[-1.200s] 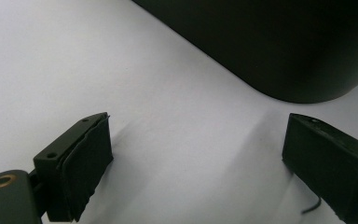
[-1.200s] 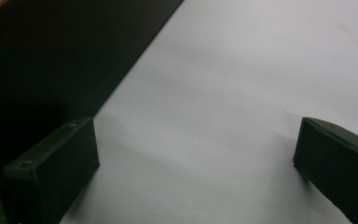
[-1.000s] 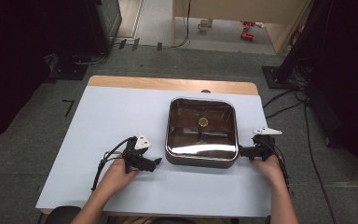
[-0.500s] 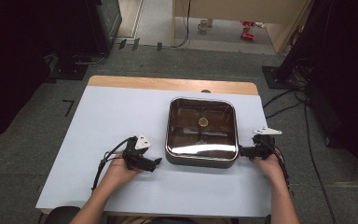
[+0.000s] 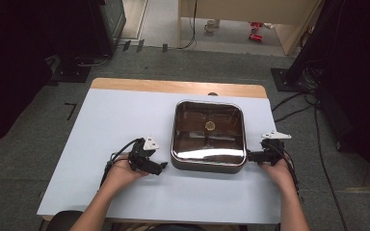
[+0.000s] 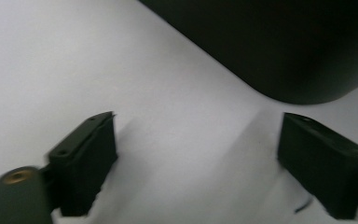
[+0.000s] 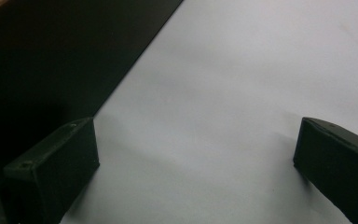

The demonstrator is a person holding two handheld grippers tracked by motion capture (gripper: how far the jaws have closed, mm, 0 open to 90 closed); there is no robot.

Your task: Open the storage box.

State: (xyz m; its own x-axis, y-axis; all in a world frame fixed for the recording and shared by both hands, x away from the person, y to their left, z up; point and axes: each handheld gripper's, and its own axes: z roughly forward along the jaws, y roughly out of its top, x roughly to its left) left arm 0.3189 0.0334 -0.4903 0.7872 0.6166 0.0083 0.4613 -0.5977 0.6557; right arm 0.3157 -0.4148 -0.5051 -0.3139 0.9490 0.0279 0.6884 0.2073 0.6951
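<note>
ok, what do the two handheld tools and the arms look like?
Both are black. The left tool and right tool each carry a pale grey three-cornered plate on top and trail a black cable. Jaws are blocky black pads. Forearms are bare, with no sleeves showing.

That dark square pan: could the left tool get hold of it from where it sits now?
Probably yes. The left tool lies just beside the pan near its front left corner, with bare table between them. Its jaws have just been closing a little, with nothing between them.

The square, dark, glossy-walled pan (image 5: 208,136) blocks the middle-right of the pale blue table (image 5: 115,120), standing between the left gripper (image 5: 160,167) and the right gripper (image 5: 248,156). The table's whole left half lies free, as does the strip along its near edge. Bare tabletop alone shows between each gripper's spread fingers (image 6: 84,163).
</note>
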